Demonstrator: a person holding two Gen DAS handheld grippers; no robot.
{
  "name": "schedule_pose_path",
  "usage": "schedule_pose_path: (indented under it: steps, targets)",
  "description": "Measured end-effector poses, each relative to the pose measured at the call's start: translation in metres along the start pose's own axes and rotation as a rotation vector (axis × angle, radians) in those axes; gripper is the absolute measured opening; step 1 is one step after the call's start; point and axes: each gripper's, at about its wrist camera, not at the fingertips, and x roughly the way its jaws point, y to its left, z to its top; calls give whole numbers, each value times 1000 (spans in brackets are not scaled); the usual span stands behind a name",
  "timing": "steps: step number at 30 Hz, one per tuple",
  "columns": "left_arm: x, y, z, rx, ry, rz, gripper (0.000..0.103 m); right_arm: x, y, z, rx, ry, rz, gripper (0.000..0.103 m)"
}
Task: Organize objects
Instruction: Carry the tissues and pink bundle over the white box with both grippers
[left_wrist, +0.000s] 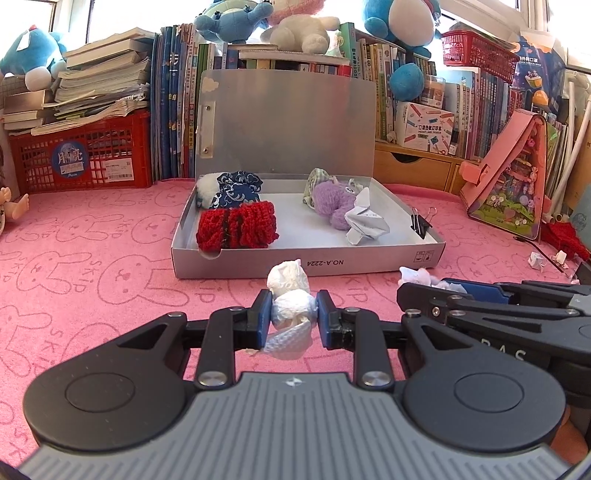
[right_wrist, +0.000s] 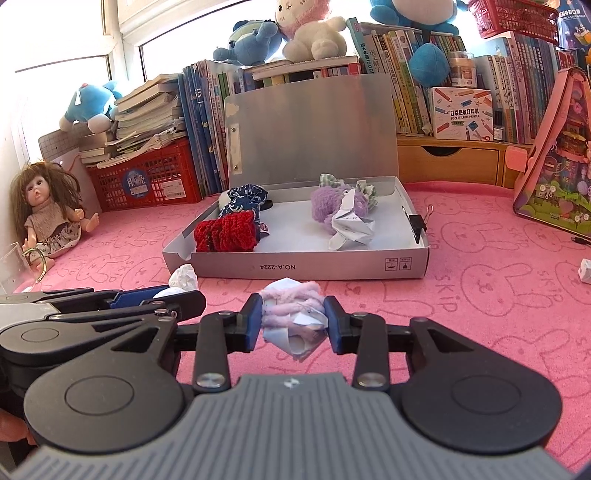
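In the left wrist view, the left gripper (left_wrist: 291, 314) was clamped narrowly on a white tissue bundle (left_wrist: 289, 306), its blue pads pressing both sides while a twisted tail of the bundle hung below the fingers. Straight ahead of it, on the pink rabbit-print cloth (left_wrist: 92, 266), lay the grey box (left_wrist: 306, 264) with its lid standing upright behind. Inside, ahead and to the left of the fingers, a red knitted piece (left_wrist: 236, 229) sat in front of a blue patterned cloth (left_wrist: 238, 188); ahead and to the right were a purple fluffy toy (left_wrist: 332, 199) and a folded white paper (left_wrist: 364, 219) touching it. A black binder clip (left_wrist: 419, 223) was clipped on the box's right wall. The right gripper (left_wrist: 432, 286) reached in from the right, just beside the left one, with something pale pink and white at its tip.

In the right wrist view, the right gripper (right_wrist: 293, 319) was closed on a bundle of white paper and pink yarn (right_wrist: 293, 314), the pads squeezing it from both sides. The grey box (right_wrist: 295, 267) lay directly ahead, the red knitted piece (right_wrist: 227, 230) ahead-left and the purple fluffy toy (right_wrist: 328, 205) with the folded white paper (right_wrist: 349, 225) ahead, slightly right. The left gripper (right_wrist: 162, 295) lay close on the left, with white tissue (right_wrist: 183, 277) showing at its tip. Far to the left a doll (right_wrist: 46, 218) sat on the cloth.
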Motion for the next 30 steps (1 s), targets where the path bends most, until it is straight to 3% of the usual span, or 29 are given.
schedule_pose_path:
  steps: [12, 20, 30]
  targets:
    - [24, 18, 50, 49, -66, 25, 30, 24, -20, 45, -24, -8, -63, 41]
    - [53, 38, 87, 5, -71, 31, 30, 45, -47, 79, 67, 1, -79, 41]
    - [100, 26, 88, -31, -26, -62, 30, 88, -61, 90, 240, 80, 30, 41]
